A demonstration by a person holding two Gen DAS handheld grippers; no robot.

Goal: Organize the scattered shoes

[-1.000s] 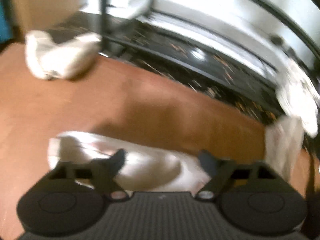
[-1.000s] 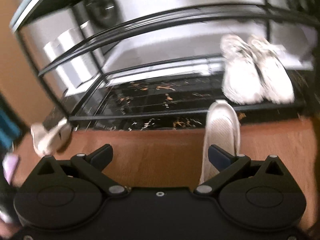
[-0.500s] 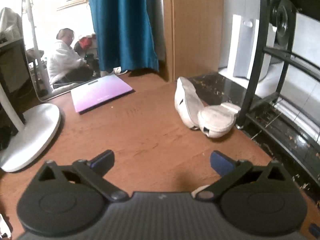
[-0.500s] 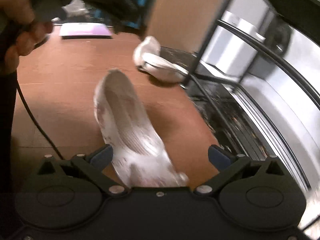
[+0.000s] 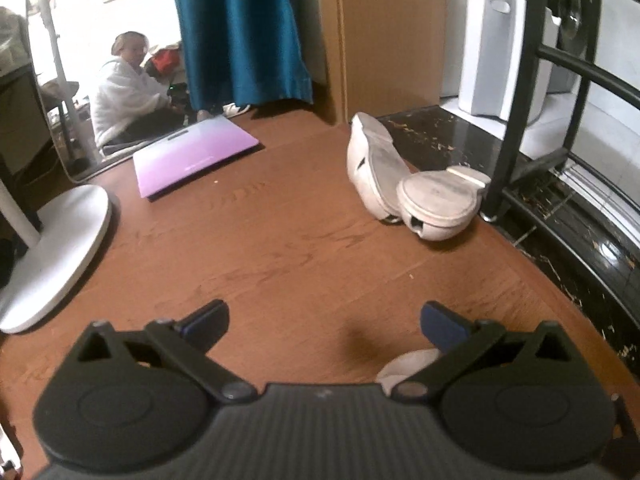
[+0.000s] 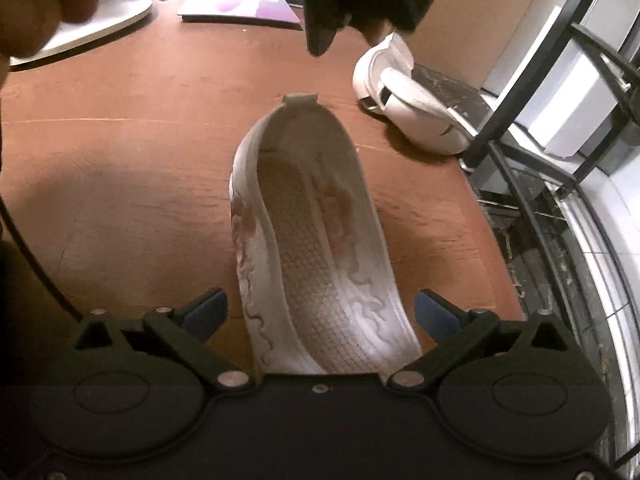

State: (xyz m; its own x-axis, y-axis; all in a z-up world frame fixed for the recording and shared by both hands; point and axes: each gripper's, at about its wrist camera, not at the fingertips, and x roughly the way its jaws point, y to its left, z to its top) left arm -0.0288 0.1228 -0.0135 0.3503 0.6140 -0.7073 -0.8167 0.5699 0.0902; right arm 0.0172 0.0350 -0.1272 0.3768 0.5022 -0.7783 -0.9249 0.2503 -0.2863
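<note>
I see the wooden floor (image 5: 280, 248) and black shoe rack (image 6: 520, 92) at three o'clock. My right gripper (image 6: 320, 312), just closing slightly, straddles the white shoe (image 6: 316, 240) untouched; my left gripper (image 5: 324, 320) gapes empty. Two white shoes (image 5: 404, 184) lie at one o'clock.

Shoe (image 6: 312, 240) lies on floor (image 6: 140, 160) between right gripper (image 6: 320, 312) jaws, untouched. Two more shoes (image 5: 404, 184) beyond, beside rack leg (image 5: 508, 120). Flat board (image 5: 192, 156) far left.
</note>
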